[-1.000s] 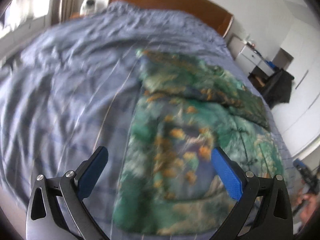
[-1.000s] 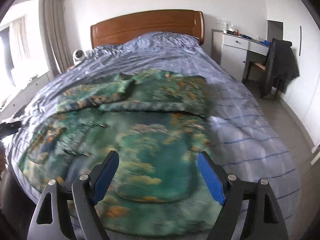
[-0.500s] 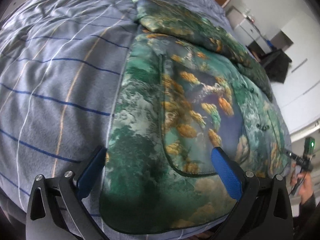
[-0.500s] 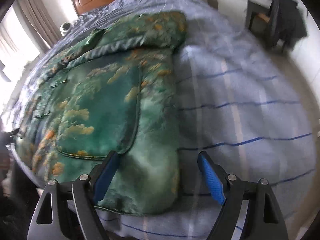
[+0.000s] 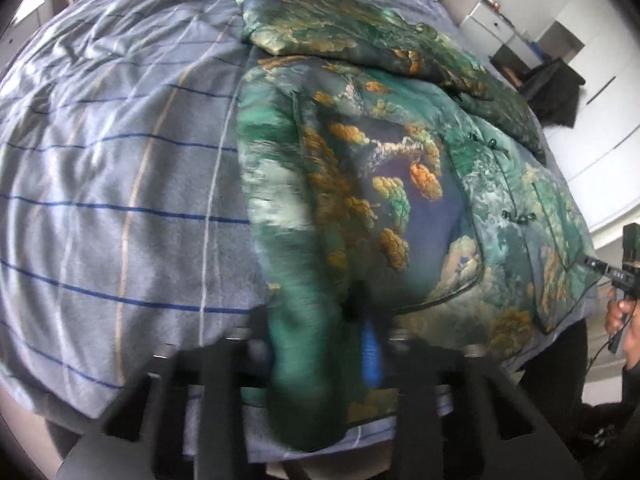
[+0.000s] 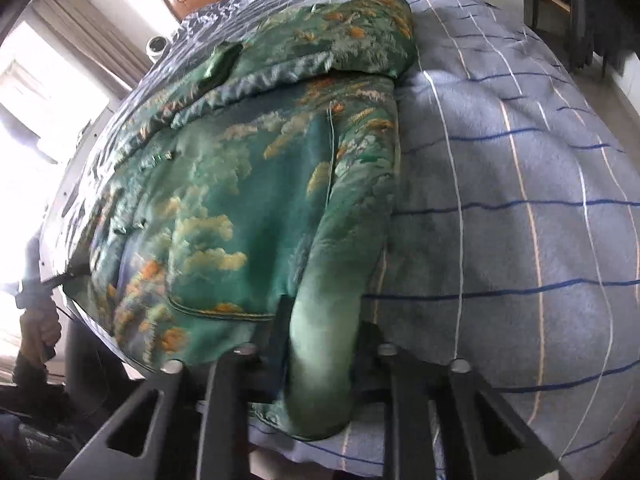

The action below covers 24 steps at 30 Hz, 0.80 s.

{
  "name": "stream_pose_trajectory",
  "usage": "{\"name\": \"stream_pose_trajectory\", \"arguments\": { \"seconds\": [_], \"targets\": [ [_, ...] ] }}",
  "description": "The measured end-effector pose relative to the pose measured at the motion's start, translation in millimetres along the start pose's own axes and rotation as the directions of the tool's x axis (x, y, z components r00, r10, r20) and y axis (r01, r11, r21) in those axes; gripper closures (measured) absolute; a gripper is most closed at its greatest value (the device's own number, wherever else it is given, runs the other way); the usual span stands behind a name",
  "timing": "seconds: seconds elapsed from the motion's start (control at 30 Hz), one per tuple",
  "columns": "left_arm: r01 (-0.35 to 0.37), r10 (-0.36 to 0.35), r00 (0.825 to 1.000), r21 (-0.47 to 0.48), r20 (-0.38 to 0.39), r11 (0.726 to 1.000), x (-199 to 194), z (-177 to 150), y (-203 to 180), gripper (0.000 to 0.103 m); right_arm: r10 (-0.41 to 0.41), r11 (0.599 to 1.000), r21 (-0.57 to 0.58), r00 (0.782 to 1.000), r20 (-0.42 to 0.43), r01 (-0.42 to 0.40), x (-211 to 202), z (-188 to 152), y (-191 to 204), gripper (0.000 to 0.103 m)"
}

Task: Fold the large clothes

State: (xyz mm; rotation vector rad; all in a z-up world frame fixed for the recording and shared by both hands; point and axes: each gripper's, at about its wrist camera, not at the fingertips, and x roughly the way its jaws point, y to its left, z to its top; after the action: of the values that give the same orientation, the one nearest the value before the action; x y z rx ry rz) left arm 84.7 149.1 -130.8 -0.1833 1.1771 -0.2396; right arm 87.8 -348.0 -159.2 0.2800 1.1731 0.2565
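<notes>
On the bed (image 5: 120, 208): green patterned jacket (image 5: 380, 168), sleeves folded across.
Left hand-held gripper (image 5: 320, 332): closing, near hem bunched between jaws.
Right hand-held gripper (image 6: 320, 328): closing, hem apparently pinched.

Left gripper (image 5: 320, 332), right gripper (image 6: 320, 332) dropped, closing on jacket (image 5: 360, 184) hem (fabric bunched between).
</notes>
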Motion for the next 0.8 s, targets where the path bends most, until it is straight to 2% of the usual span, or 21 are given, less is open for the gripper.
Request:
{"name": "stream_pose_trajectory", "arguments": {
  "seconds": [0.1,0.33,0.53,0.8],
  "targets": [
    [0.002,-0.002,1.0,0.01,0.01,1.0,-10.6,3.7,-3.2,0.086,0.012,1.0,-0.014,1.0,0.025,-0.012,-13.8,6.5,4.9,0.086],
    [0.044,-0.045,0.999,0.031,0.014,0.999,-34.7,4.5,-4.5,0.087,0.03,0.998,-0.055,0.999,0.046,-0.027,-46.4,13.9,17.4,0.087],
    [0.014,-0.012,0.999,0.051,-0.04,0.999,-36.9,-12.0,2.2,0.087,-0.004,0.992,-0.128,1.0,-0.017,0.002,-47.8,-0.4,25.0,0.087],
    [0.028,-0.022,0.994,0.046,-0.106,0.999,-49.0,-36.0,11.4,0.087,0.02,0.994,-0.101,0.994,-0.107,-0.031,-46.3,-14.0,18.7,0.087]
  ]
}}
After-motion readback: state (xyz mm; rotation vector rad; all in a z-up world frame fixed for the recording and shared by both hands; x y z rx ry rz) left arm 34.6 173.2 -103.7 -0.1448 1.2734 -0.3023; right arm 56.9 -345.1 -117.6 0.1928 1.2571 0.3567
